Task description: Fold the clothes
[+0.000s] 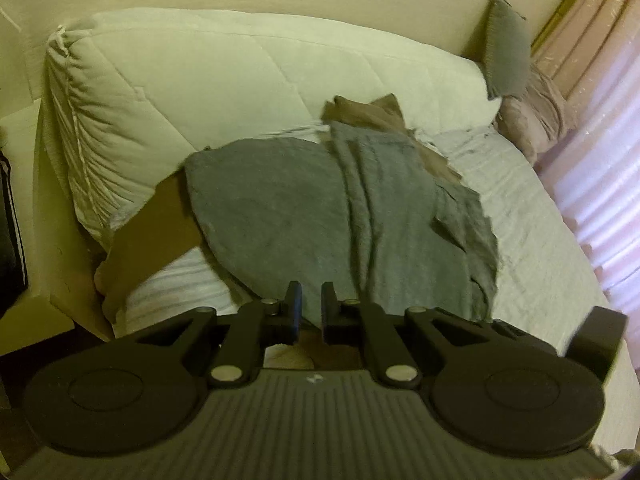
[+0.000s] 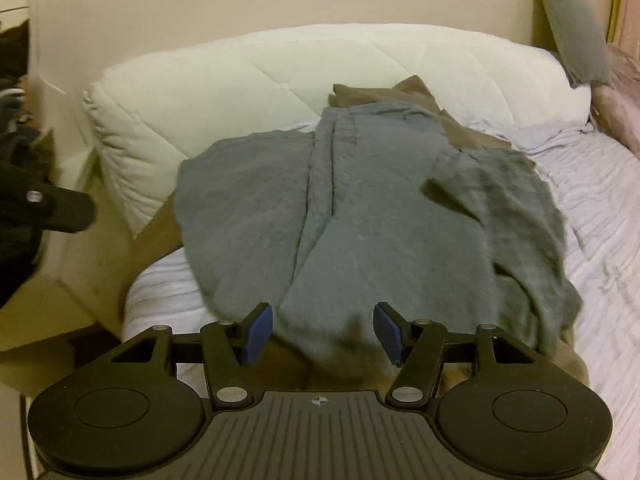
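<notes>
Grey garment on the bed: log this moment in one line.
stage: fold pending | grey garment: spread on bed | left gripper: nearly shut, empty | right gripper: open, empty

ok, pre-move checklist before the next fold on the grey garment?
1. Grey garment lies spread on the bed: ok.
2. Right gripper open over the near hem: ok.
3. Left gripper free, nothing between its fingers: ok, nearly shut.
4. Garment flat: not ok, a ridge runs down the middle and the right edge is rumpled.
5. Brown garment underneath is clear of the grasp: cannot tell.
</notes>
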A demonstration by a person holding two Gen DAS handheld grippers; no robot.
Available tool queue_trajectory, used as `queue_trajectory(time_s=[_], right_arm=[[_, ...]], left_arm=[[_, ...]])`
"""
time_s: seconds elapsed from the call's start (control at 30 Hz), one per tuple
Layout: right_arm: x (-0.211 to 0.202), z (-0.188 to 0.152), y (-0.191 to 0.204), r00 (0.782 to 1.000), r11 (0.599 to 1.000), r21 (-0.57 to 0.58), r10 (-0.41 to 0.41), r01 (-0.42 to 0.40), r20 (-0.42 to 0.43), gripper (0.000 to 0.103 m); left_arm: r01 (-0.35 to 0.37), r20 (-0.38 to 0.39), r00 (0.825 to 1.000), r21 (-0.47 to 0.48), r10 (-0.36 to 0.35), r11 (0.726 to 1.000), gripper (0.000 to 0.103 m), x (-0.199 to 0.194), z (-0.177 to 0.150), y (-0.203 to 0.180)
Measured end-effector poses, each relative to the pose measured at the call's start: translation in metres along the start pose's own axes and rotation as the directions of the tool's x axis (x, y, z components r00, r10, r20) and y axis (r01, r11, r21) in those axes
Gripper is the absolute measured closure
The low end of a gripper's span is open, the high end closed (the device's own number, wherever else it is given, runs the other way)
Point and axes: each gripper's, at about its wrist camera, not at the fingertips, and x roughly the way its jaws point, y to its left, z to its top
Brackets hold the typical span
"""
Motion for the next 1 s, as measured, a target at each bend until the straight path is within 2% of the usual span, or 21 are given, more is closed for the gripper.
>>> queue_trajectory(time_s=[0.03,0.1,0.13,0.27,0.33,0.43,0.5,0.6,0.67,0.73,0.77,0.8,0.9,0.93,1.0], right_arm=[[0.006,0.001,-0.002,1.0,1.0,0.009,-0.004,0.004,-0.003,0.043],[0.013,0.004,-0.009,1.0,0.999,0.041,-0.013,0.013,-0.011,0.099],[0.016,0.005,-0.013,1.0,0.998,0.057,-0.017,0.018,-0.015,0.103],[-0.009,0.009,-0.051,1.0,0.98,0.201,0.014,-0.018,0.022,0.103],[-0.033,0.01,-0.079,0.997,0.945,0.319,0.051,-0.067,0.061,0.103],[-0.078,0.011,-0.119,0.98,0.867,0.468,0.095,-0.168,0.175,0.103],[-0.116,0.011,-0.141,0.955,0.813,0.53,0.101,-0.242,0.28,0.103],[-0.174,0.013,-0.162,0.905,0.78,0.547,0.057,-0.305,0.423,0.103],[-0.217,0.009,-0.173,0.851,0.767,0.536,0.024,-0.352,0.525,0.103],[-0.262,0.005,-0.182,0.791,0.781,0.509,-0.033,-0.361,0.611,0.103],[-0.283,0.003,-0.187,0.77,0.789,0.497,-0.048,-0.361,0.636,0.103],[-0.297,0.003,-0.192,0.775,0.797,0.488,-0.041,-0.355,0.631,0.103],[-0.313,-0.012,-0.203,0.832,0.8,0.519,-0.044,-0.303,0.553,0.103],[-0.31,-0.022,-0.202,0.847,0.8,0.525,-0.039,-0.291,0.529,0.1],[-0.295,-0.045,-0.199,0.874,0.797,0.539,-0.029,-0.272,0.484,0.068]], left_arm=[[-0.001,-0.001,1.0,-0.001,0.001,1.0,0.098,0.003,0.002,0.003],[0.0,-0.006,1.0,0.003,0.0,1.0,0.098,0.008,0.005,0.007],[0.003,-0.01,1.0,0.006,-0.003,1.0,0.098,0.011,0.007,0.007],[0.023,-0.026,0.999,0.022,-0.023,0.999,0.098,0.022,0.013,0.0],[0.039,-0.023,0.999,0.033,-0.039,0.999,0.098,0.024,0.015,-0.008],[0.065,-0.012,0.998,0.06,-0.064,0.996,0.098,0.021,0.018,-0.024],[0.085,0.0,0.996,0.08,-0.085,0.993,0.098,0.015,0.019,-0.037],[0.117,0.03,0.992,0.114,-0.121,0.987,0.098,0.0,0.017,-0.058],[0.143,0.048,0.987,0.134,-0.15,0.981,0.098,-0.013,0.013,-0.072],[0.166,0.064,0.982,0.152,-0.178,0.974,0.098,-0.027,0.008,-0.086],[0.177,0.073,0.979,0.167,-0.191,0.97,0.098,-0.035,0.004,-0.094],[0.182,0.081,0.976,0.183,-0.2,0.966,0.098,-0.042,-0.001,-0.102],[0.191,0.086,0.973,0.209,-0.213,0.959,0.096,-0.06,-0.02,-0.122],[0.194,0.09,0.972,0.217,-0.218,0.957,0.092,-0.064,-0.026,-0.126],[0.188,0.094,0.972,0.226,-0.214,0.956,0.087,-0.069,-0.042,-0.131]])
